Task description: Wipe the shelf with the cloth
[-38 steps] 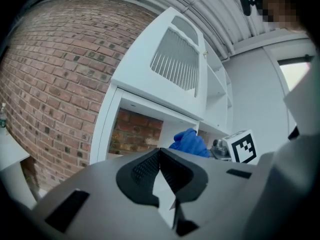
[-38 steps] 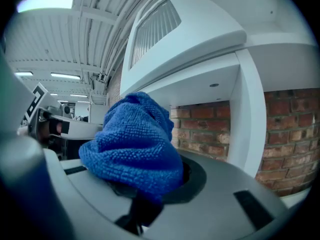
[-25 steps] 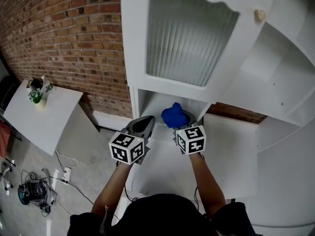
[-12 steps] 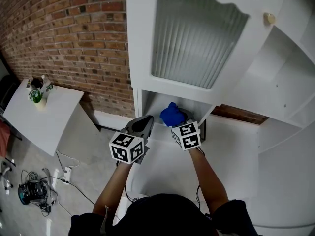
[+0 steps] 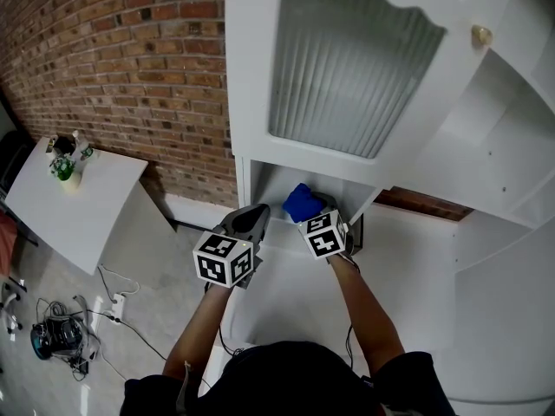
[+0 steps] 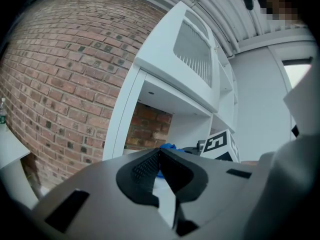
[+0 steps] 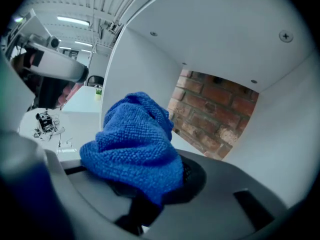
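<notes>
A bunched blue cloth [image 5: 301, 201] is clamped in my right gripper [image 5: 309, 214], which is shut on it just inside the low open compartment of the white cabinet [image 5: 260, 176]. Seen from the right gripper view, the cloth [image 7: 134, 145] bulges over the jaws, above the white shelf floor [image 7: 187, 145], with bare brick behind. My left gripper [image 5: 252, 218] is shut and empty, at the compartment's left front edge. From the left gripper view its jaws [image 6: 159, 153] meet, and a bit of the cloth [image 6: 168, 146] shows past them.
Above the compartment is a ribbed glass door [image 5: 347, 68] with a knob [image 5: 479, 35]; further shelves open at the right. A brick wall [image 5: 113, 68] stands at the left. A white table [image 5: 69, 202] carries small bottles [image 5: 63, 165]. Cables [image 5: 61, 336] lie on the floor.
My right gripper has moved left and deeper into the compartment, carrying the cloth with it. The left gripper has stayed where it was.
</notes>
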`<action>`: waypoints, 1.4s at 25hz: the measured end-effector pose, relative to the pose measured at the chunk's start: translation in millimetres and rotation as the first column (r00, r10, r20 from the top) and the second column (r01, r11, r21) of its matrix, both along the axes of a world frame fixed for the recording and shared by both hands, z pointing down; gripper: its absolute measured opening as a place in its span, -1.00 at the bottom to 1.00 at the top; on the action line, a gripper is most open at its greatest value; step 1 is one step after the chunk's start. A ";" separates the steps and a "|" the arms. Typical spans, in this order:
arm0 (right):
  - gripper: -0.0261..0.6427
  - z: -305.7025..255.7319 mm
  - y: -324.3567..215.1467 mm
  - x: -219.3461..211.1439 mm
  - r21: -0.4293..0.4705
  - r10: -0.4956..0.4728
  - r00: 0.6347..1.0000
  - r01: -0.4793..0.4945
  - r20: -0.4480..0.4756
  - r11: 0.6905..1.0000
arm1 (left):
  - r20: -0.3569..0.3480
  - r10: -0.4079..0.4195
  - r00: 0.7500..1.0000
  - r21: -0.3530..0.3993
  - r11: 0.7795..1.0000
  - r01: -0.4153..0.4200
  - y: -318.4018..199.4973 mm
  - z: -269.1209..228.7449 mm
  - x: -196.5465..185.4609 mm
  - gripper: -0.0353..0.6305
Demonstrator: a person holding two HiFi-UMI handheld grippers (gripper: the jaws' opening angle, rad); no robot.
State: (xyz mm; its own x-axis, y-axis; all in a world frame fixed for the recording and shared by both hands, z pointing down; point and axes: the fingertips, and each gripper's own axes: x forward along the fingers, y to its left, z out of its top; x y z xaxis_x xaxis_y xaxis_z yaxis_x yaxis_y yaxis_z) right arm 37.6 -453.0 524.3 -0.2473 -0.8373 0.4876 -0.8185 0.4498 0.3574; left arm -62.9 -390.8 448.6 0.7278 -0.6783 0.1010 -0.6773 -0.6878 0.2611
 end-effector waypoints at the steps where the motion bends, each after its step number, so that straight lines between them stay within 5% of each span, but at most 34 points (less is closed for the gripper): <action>1: -0.69 3.0 -1.2 0.2 -0.007 0.000 1.000 0.000 -0.018 1.000 | 0.000 -0.002 1.000 -0.002 1.000 0.002 -0.9 0.5 -1.0 -0.84; 10: -0.69 19.5 -9.5 2.9 -0.032 0.012 0.992 -0.016 -0.129 0.999 | 0.013 -0.017 1.000 -0.004 1.000 0.017 -5.3 4.8 -5.6 -0.84; 35: -0.69 28.4 -12.4 -0.9 -0.057 -0.009 0.988 0.001 -0.155 0.998 | -0.002 -0.043 0.999 -0.023 0.999 0.043 -2.4 8.7 -18.7 -0.84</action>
State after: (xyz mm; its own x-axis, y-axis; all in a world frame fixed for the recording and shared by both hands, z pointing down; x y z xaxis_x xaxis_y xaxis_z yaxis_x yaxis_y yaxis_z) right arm 36.7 -465.4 552.7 -0.1693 -0.8065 0.5665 -0.7529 0.4767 0.4538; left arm -81.6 -393.3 457.4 0.6983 -0.7065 0.1152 -0.7054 -0.6518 0.2785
